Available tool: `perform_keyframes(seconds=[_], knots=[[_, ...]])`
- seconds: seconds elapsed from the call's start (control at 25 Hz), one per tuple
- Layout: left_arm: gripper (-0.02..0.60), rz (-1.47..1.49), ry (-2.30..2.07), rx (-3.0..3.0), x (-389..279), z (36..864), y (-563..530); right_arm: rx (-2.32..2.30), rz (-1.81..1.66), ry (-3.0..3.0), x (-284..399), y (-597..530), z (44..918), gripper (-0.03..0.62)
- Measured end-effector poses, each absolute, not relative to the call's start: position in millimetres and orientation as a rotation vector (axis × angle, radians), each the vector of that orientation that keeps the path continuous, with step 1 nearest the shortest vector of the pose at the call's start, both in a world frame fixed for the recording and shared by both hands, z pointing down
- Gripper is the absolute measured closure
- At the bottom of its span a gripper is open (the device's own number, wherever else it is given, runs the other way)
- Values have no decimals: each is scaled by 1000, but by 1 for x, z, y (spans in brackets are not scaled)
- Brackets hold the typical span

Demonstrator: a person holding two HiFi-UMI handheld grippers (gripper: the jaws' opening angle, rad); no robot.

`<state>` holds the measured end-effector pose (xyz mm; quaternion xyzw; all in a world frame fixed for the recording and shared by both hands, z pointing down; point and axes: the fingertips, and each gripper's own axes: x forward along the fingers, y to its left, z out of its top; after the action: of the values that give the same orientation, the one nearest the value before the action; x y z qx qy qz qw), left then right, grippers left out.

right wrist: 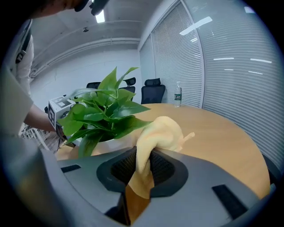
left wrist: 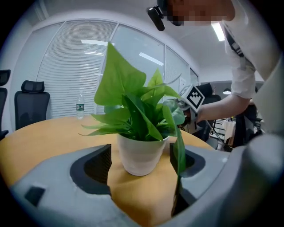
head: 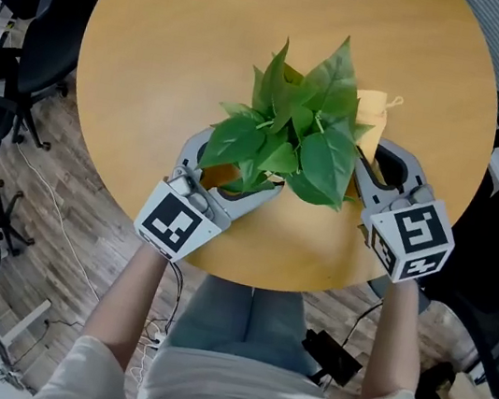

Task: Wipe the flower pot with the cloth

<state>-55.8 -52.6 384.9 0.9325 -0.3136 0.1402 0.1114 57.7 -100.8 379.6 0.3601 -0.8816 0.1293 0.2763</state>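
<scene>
A leafy green plant [head: 300,126] stands in a white flower pot [left wrist: 140,155] on the round wooden table [head: 181,40]. From above, the leaves hide most of the pot. My left gripper [head: 231,170] is open at the pot's left side. In the left gripper view the pot stands between the two pads [left wrist: 100,166], with a gap on each side. One leaf hangs down in front of the right pad. My right gripper [head: 387,170] is at the plant's right side, shut on a yellow cloth [right wrist: 157,133]. The cloth [head: 372,120] bunches up beyond the jaws, close to the leaves.
Black office chairs [head: 20,42] stand left of the table on the wood floor. A water bottle [left wrist: 80,106] sits at the table's far side. Window blinds [right wrist: 230,62] run along the wall. The near table edge lies just behind both grippers.
</scene>
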Motion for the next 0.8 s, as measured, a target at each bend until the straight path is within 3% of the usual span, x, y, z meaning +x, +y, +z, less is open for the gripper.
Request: perform_keyframes(seconds=[0.28, 0.36, 0.8], knots=[[182, 408, -859, 2771, -49, 390, -57, 808, 274, -2368, 33, -98, 389, 522], [215, 399, -851, 2779, -47, 389, -56, 771, 238, -2363, 28, -94, 389, 522], [219, 400, -886, 2720, -46, 393, -56, 700, 119, -2345, 22, -83, 392, 522]])
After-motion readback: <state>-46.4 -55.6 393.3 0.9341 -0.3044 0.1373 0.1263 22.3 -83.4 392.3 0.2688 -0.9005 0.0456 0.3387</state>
